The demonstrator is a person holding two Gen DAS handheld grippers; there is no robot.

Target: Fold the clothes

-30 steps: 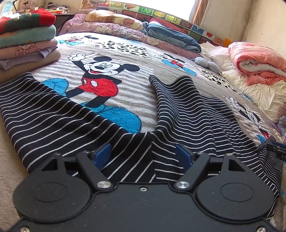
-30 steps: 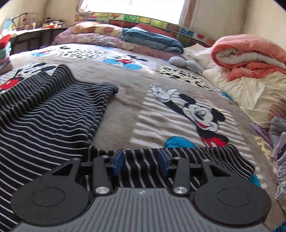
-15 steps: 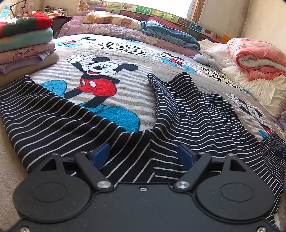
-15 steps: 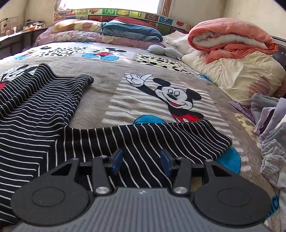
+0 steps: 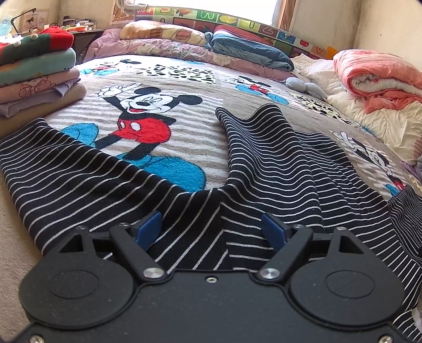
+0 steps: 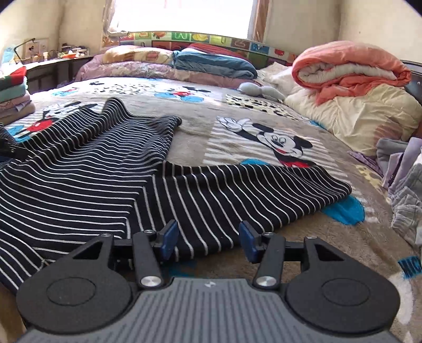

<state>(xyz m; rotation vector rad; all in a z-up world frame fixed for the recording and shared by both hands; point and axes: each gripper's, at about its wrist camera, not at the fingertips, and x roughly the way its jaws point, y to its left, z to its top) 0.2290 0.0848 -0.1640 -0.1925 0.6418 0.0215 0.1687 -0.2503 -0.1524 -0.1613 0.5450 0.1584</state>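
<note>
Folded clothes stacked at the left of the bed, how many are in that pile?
5, stacked: red-green top, teal, pink, lilac, beige at the bottom. The picture's edge cuts the pile, so thin layers may be hidden.

Bright daylight floods in from the blown-out window [image 6: 182, 15] behind the bed [image 6: 200, 126]. Both views are sharp; fisheye bending darkens the corners.

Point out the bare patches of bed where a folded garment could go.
Bare blanket lies between the striped garment and the cream quilt, and between its two spread parts below the folded stack. Crowded: the loose clothes at the right edge, and bedding along the headboard.
</note>
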